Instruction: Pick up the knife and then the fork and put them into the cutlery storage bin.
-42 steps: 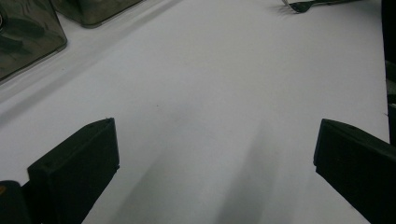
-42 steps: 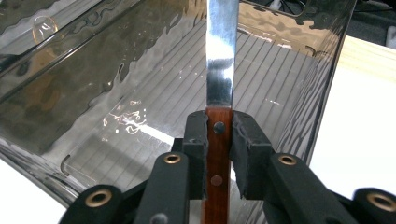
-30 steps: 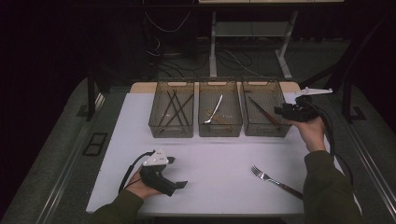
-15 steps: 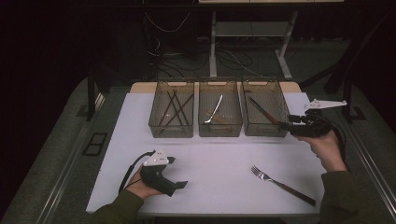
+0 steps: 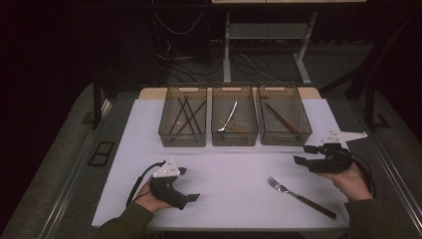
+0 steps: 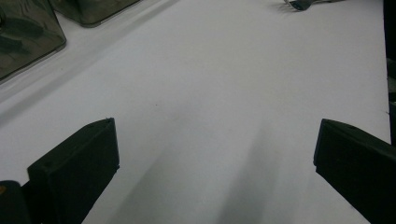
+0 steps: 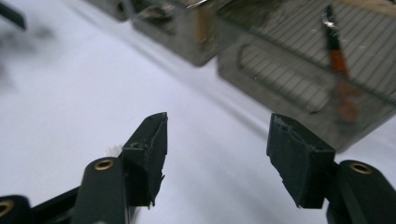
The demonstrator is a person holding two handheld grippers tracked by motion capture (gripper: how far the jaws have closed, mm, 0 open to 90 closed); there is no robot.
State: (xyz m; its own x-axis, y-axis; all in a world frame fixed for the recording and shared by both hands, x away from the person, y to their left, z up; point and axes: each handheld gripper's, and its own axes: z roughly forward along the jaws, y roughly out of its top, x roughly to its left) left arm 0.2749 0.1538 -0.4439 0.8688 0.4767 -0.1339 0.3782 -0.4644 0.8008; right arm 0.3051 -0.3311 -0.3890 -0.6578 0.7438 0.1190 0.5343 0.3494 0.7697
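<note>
A fork (image 5: 298,195) with a dark handle lies on the white table (image 5: 234,169) at the front right; its tines (image 6: 299,3) show at the top of the left gripper view. My right gripper (image 5: 301,154) hovers just behind the fork, in front of the right bin (image 5: 284,137), pointing left. Its jaws (image 7: 217,135) have just been opening and stand open with nothing between them. At the front left, my left gripper (image 5: 189,184) rests on the table, open and wide (image 6: 215,140), holding nothing.
Three mesh bins stand in a row at the back of the table. The left bin (image 5: 182,135) holds dark sticks, the middle bin (image 5: 234,138) a spoon, and the right bin a brown-handled utensil (image 7: 338,60). Table edges drop off to a dark floor.
My right gripper has come away from the right bin, toward the front right of the table, and its jaws have spread wider. The left gripper has stayed put.
</note>
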